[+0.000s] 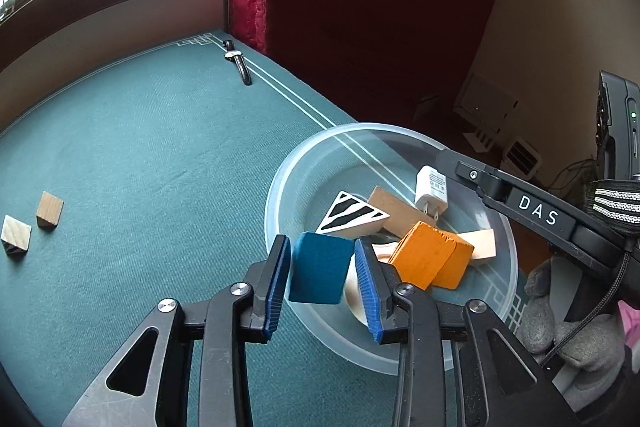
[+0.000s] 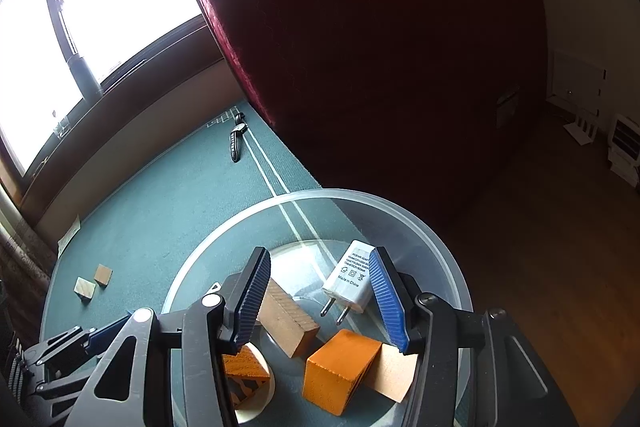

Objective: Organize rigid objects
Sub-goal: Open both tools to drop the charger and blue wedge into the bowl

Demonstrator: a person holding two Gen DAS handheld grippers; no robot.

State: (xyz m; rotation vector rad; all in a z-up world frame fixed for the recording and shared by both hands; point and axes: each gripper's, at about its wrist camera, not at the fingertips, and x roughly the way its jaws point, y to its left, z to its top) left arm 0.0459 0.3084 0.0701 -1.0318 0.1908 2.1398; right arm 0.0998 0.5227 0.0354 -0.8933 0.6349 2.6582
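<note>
Frosted plastic bowl (image 1: 280, 183) (smooth), matt painted wooden blue block (image 1: 320, 267), woven cloth mat (image 1: 140, 147).

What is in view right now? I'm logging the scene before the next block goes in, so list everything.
bowl: 1, clear plastic, on the green mat
blue block: 1, held over the bowl's near rim
orange blocks: at least 1, in the bowl; an orange piece shows only in the right wrist view
plain wooden blocks: 2, tan, in the bowl
striped triangle block: 1, black and white, in the bowl
charger plug: 1, white, in the bowl
loose cubes: 2, wooden, on the mat, apart from the bowl
wristwatch: 1, dark, far end of the mat
left gripper: jaws closed on the blue block
right gripper: jaws open over the bowl
</note>
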